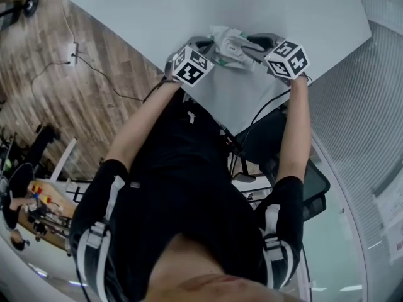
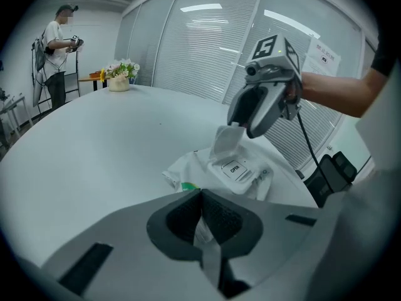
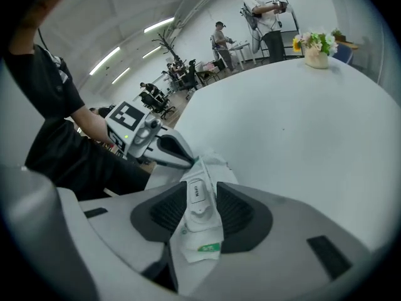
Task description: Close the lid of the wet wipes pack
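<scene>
The white wet wipes pack (image 1: 228, 43) lies near the white table's (image 1: 189, 11) front edge, between both grippers. My left gripper (image 2: 202, 221) is shut on the pack's near film edge (image 2: 188, 168) and holds it down. The pack's plastic lid (image 2: 227, 142) stands raised over the opening marked OPEN (image 2: 235, 169). My right gripper (image 2: 247, 129) comes in from above with its tips at the lid's top edge. In the right gripper view the lid (image 3: 195, 213) fills the gap between the pads of the right gripper (image 3: 197, 193), which close on it.
A pot of flowers (image 2: 119, 77) stands at the table's far side. People stand beyond the table (image 3: 266, 17). A black chair (image 2: 332, 171) and a cable (image 1: 264, 109) sit by the near edge. Glass walls with blinds (image 2: 207, 49) close off the room.
</scene>
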The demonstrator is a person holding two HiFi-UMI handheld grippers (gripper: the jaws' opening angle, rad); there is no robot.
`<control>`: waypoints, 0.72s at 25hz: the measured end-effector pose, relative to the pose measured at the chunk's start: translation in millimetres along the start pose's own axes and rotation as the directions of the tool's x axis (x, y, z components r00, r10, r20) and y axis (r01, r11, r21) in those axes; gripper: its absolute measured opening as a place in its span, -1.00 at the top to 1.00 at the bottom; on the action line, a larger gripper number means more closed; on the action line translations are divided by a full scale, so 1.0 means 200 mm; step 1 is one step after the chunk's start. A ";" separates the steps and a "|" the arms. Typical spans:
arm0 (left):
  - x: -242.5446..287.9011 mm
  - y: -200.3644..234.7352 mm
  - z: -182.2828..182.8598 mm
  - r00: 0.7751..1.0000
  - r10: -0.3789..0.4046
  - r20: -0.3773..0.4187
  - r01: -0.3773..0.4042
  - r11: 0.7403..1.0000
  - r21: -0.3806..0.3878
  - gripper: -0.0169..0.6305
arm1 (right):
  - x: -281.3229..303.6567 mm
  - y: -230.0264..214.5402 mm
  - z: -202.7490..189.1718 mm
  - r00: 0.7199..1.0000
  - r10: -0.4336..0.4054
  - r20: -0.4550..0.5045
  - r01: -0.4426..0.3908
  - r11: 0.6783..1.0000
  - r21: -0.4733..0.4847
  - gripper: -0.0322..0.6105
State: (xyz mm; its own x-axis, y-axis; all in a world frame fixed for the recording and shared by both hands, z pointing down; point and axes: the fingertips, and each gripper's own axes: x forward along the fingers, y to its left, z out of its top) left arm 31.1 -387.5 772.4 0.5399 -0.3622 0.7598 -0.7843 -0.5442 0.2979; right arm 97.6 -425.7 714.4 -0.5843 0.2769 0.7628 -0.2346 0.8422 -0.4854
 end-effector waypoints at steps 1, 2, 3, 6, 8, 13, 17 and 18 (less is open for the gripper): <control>0.00 0.00 0.00 1.000 0.000 -0.001 0.000 1.000 -0.001 0.88 | 0.01 0.05 -0.02 1.000 0.014 -0.009 -0.015 1.000 -0.008 0.38; 0.00 0.00 0.00 1.000 0.001 -0.003 -0.001 1.000 -0.002 0.88 | 0.04 0.09 -0.04 1.000 0.025 -0.018 -0.025 1.000 -0.012 0.36; 0.00 0.01 0.00 1.000 0.001 -0.003 -0.001 1.000 -0.002 0.88 | 0.06 0.12 -0.06 0.999 0.029 -0.029 -0.030 0.999 -0.012 0.34; 0.00 0.01 0.00 1.000 0.007 0.002 -0.007 1.000 -0.003 0.88 | 0.16 0.16 -0.14 0.998 0.004 -0.055 -0.004 1.000 0.004 0.31; 0.00 0.00 0.00 1.000 0.012 0.009 -0.012 1.000 -0.003 0.88 | 0.22 0.17 -0.18 0.997 -0.037 -0.063 0.038 0.999 0.023 0.22; -0.03 0.00 0.00 0.999 0.021 0.025 -0.020 1.000 -0.010 0.88 | 0.25 0.15 -0.19 0.970 -0.228 -0.088 0.232 0.972 0.043 0.39; -0.02 0.00 0.00 0.999 0.024 0.031 -0.023 1.000 -0.012 0.88 | 0.29 0.14 -0.21 0.921 -0.357 -0.158 0.354 0.934 -0.051 0.39; -0.02 0.00 0.00 0.999 0.025 0.035 -0.025 1.000 -0.011 0.88 | 0.29 0.13 -0.21 0.913 -0.374 -0.166 0.368 0.927 -0.069 0.39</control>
State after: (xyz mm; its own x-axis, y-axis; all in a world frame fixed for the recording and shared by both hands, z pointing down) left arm 28.7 -386.9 769.3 0.5301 -0.4019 0.7466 -0.8010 -0.5264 0.2853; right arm 89.8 -367.4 763.9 -0.3168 0.0144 0.9484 -0.3791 0.9146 -0.1405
